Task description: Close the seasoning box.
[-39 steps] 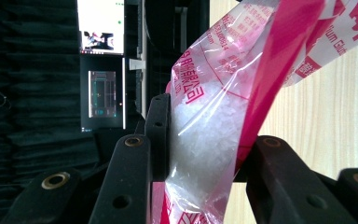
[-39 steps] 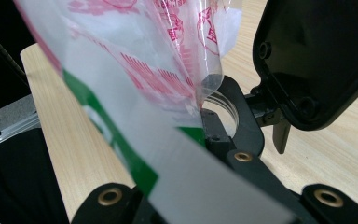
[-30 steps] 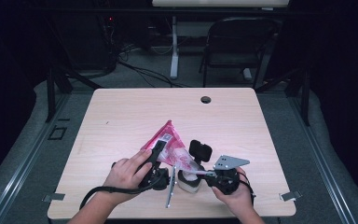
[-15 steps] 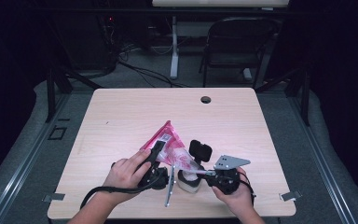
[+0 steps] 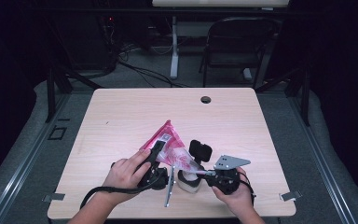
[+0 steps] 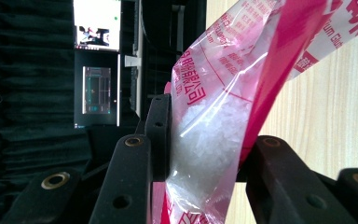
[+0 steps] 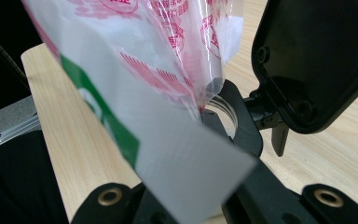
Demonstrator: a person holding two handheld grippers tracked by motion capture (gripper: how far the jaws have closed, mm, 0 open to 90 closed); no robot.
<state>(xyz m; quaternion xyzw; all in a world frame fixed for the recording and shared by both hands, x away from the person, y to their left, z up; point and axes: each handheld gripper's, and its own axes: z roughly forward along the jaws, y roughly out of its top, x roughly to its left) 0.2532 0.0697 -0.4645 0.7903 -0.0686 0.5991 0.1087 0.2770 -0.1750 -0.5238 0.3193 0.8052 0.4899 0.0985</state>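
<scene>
Here, left claw tight on the pink bag, right claw tight on its lower corner.

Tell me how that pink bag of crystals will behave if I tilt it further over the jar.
The bag looks like thin film, creased where the left gripper pinches it, so it will probably sag and fold. Its loose white crystals will likely shift suddenly. Glossy plastic may slip; the corner by the jar could wander.
</scene>
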